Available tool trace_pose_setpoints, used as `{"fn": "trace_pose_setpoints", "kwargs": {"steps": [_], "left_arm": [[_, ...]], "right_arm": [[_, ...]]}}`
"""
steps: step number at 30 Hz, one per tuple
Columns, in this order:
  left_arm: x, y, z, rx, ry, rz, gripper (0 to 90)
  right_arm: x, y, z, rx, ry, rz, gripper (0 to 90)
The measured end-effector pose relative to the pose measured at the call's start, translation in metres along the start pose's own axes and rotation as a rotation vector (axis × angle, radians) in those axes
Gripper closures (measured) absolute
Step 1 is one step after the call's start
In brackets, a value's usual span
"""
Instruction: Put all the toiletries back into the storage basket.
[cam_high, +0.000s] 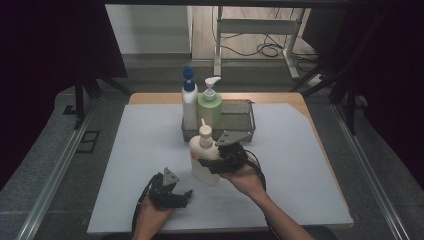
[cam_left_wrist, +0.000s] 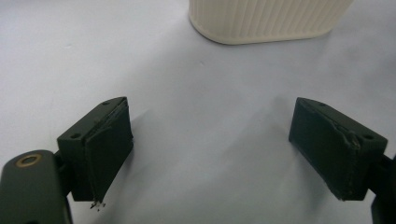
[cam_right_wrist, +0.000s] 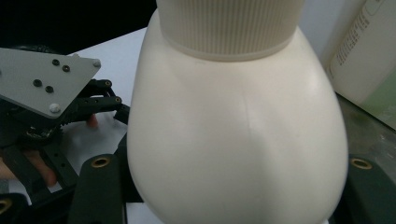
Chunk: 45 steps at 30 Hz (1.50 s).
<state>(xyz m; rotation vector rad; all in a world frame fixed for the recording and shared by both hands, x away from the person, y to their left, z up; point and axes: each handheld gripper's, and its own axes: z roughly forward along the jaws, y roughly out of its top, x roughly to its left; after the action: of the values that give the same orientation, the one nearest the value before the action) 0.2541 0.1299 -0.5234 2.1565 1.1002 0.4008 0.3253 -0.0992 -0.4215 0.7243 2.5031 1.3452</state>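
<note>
We are gripping the cream plastic pump bottle (cam_high: 204, 159) with our right gripper (cam_high: 214, 161), jaws pressing its sides. Our left gripper (cam_high: 175, 196) is resting wide open at seven o'clock of it.

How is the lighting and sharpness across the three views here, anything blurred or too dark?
High view: dim, surroundings nearly black, white mat evenly lit, sharp enough. Left gripper view: pads crisp with soft shadows, cream bottle base slightly soft. Right gripper view: same bottle looms close, mildly soft, no glare; background label blurred.
</note>
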Motion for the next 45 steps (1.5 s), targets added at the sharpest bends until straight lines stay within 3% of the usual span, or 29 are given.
{"fn": "trace_pose_setpoints", "kwargs": {"steps": [17,45], "left_arm": [[0.0,0.0,0.0,-0.002,0.0,0.0,13.2],[0.0,0.0,0.0,-0.002,0.001,0.001,13.1]], "right_arm": [[-0.004,0.008,-0.013,0.03,-0.022,-0.035,38.7],[-0.041,0.027,-0.06,-0.016,-0.093,-0.007,38.8]]}}
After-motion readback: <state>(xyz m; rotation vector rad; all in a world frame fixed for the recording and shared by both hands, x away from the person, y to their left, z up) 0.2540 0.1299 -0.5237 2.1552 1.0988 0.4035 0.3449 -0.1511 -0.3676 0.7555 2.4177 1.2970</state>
